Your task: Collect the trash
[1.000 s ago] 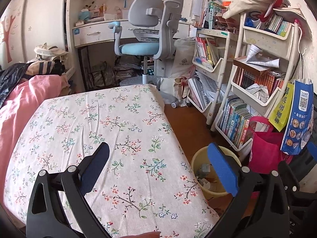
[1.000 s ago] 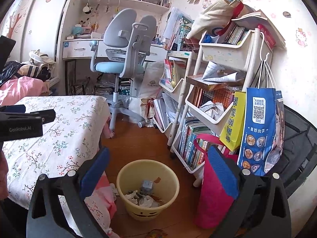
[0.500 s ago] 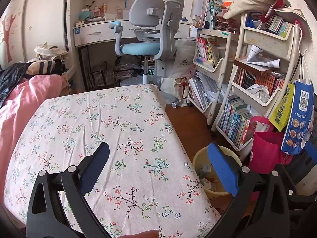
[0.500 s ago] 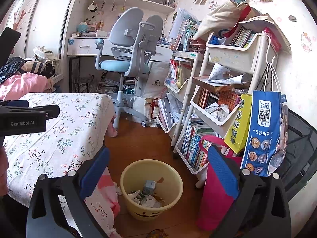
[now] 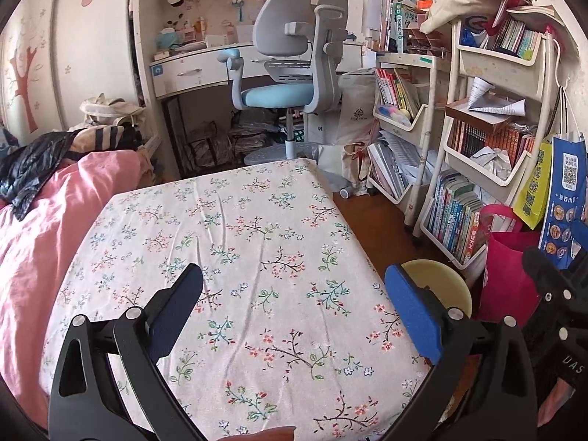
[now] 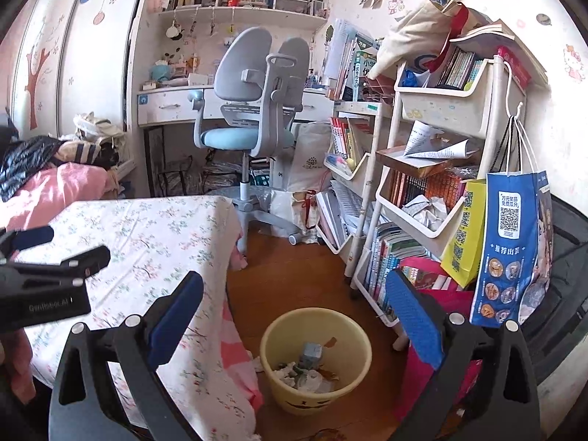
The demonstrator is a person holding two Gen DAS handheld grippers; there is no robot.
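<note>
Left tongs (image 5: 294, 305) held wide open and empty above the bed (image 5: 235, 242), whose floral sheet fills the space between and ahead of the blue pads. Right tongs (image 6: 294, 316) likewise wide open and empty, poised over the wooden floor (image 6: 294, 279) beside the bed. Directly below and between the right tongs stands the yellow bin (image 6: 316, 360), upright on the floor just beside the bed's edge, holding crumpled paper trash (image 6: 305, 371) and a small blue-grey carton; in the left wrist view only the bin's rim shows, behind the right-hand pad. To the right of the right tongs, a red bag (image 6: 441, 330) sits on the floor against a white book trolley (image 6: 433, 191), from which blue and yellow paper bags hang. Left of both tongs, a pink quilt (image 5: 40, 235) lies on the bed. Farthest ahead, a grey and blue swivel chair (image 5: 290, 70) stands before a white tabletop (image 5: 191, 70).
</note>
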